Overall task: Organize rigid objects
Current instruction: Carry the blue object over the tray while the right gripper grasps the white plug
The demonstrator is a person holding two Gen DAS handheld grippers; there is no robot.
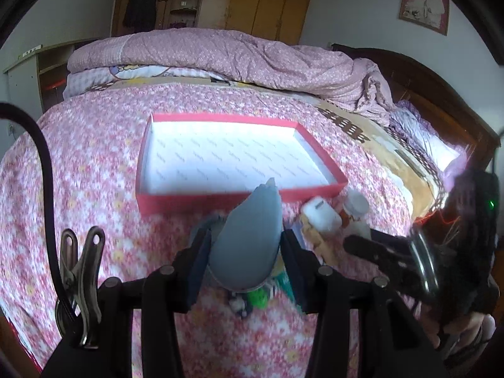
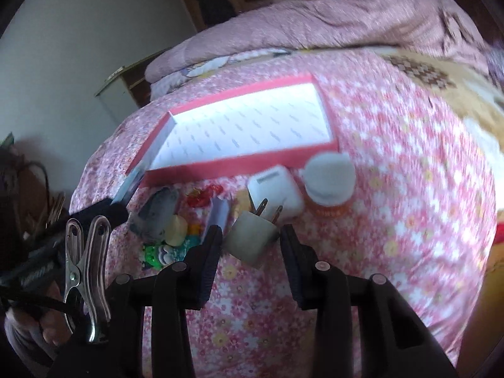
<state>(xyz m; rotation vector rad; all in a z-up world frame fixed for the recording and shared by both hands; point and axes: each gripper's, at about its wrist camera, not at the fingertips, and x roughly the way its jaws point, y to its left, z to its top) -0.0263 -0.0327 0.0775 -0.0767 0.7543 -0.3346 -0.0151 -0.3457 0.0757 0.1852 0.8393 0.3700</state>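
A red box (image 1: 239, 197) lined in white faint-print paper sits on a pink floral bedspread (image 1: 94, 163), near a grey shell-shaped piece (image 1: 249, 239) and white plug (image 2: 252, 236).

I am working in a bedroom of a private home. The work surface is a bed covered with a pink floral-print cotton sheet (image 1: 94, 163). At the far end lies a folded mauve quilted duvet (image 1: 220, 53) over a cartoon-print blanket (image 1: 141, 72). On the right stands a dark brown carved wooden headboard (image 1: 441, 94). Behind the bed I see a tall yellow-brown wooden wardrobe (image 1: 267, 0) with open corner shelves, and a dark coat (image 1: 140, 3) hanging to its left. A pink-framed portrait photograph (image 1: 424, 5) hangs on the white wall at far right. A pale low cabinet (image 1: 28, 72) stands far left.
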